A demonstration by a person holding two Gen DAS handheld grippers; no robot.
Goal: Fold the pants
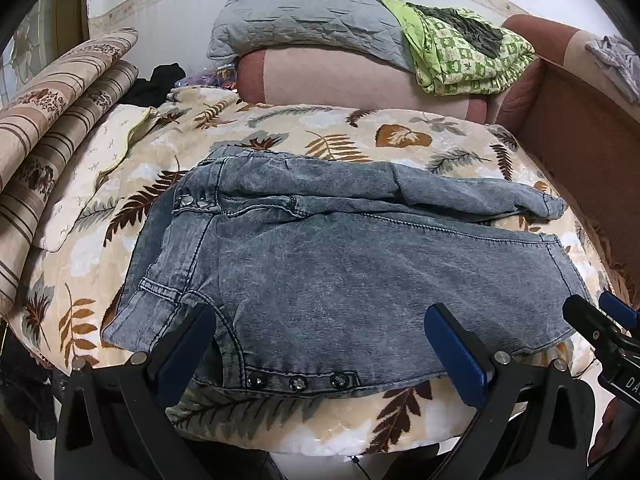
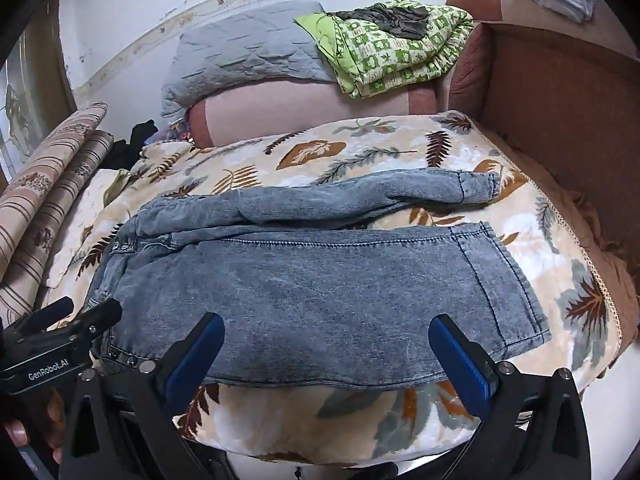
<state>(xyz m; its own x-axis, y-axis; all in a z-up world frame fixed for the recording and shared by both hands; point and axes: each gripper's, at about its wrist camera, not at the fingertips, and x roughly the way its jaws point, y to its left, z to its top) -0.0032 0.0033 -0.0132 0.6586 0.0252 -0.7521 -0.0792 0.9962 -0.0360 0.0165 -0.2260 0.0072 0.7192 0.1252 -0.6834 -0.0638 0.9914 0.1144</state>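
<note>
Grey-blue washed denim pants (image 1: 340,264) lie flat on a leaf-print blanket (image 1: 320,128), waistband to the left, legs running right. The far leg (image 1: 460,188) lies bunched and askew behind the near leg. My left gripper (image 1: 320,344) is open and empty, hovering over the near edge by the waist and the snap buttons (image 1: 298,382). My right gripper (image 2: 326,354) is open and empty over the near edge of the near leg (image 2: 320,288). It also shows in the left wrist view (image 1: 600,320), and the left gripper shows in the right wrist view (image 2: 68,320).
Behind the pants sit a pink bolster (image 1: 340,76), a grey quilted pillow (image 1: 304,16) and a green patterned blanket (image 1: 464,52). Striped rolled cushions (image 1: 60,112) lie at left. A brown sofa arm (image 2: 560,112) rises at right.
</note>
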